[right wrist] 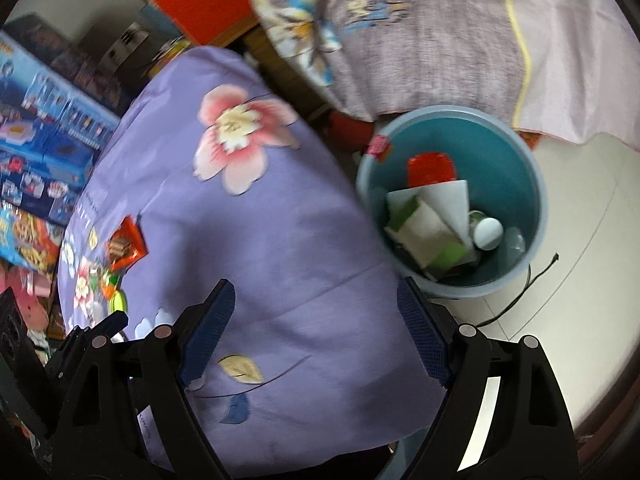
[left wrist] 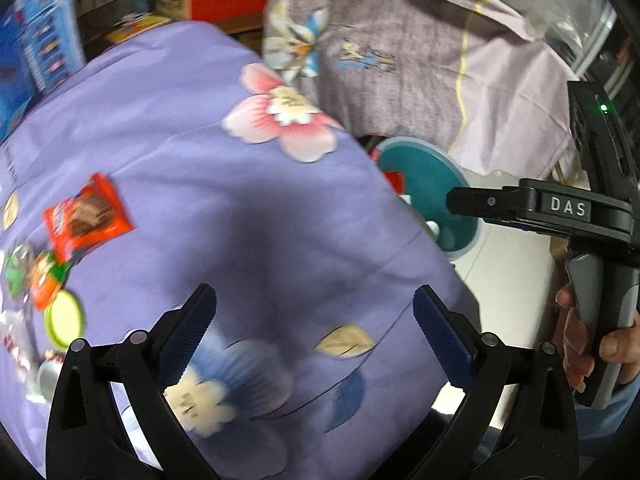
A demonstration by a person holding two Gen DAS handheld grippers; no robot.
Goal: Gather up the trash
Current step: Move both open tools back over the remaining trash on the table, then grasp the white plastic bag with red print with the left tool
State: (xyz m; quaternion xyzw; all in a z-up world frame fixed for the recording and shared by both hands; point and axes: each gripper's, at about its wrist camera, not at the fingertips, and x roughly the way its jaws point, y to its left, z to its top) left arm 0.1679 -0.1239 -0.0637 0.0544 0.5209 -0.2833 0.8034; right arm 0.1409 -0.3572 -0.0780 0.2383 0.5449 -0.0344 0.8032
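Both the left gripper point(left wrist: 314, 320) and right gripper point(right wrist: 316, 316) gape wide, empty, over the purple cloth point(left wrist: 208, 184).

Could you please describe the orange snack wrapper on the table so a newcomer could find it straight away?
Start at the purple floral tablecloth. Near its far edge from the teal bin lies a cluster of litter. The orange snack wrapper is the flat square packet at the cluster's edge, larger than the green lid nearby.
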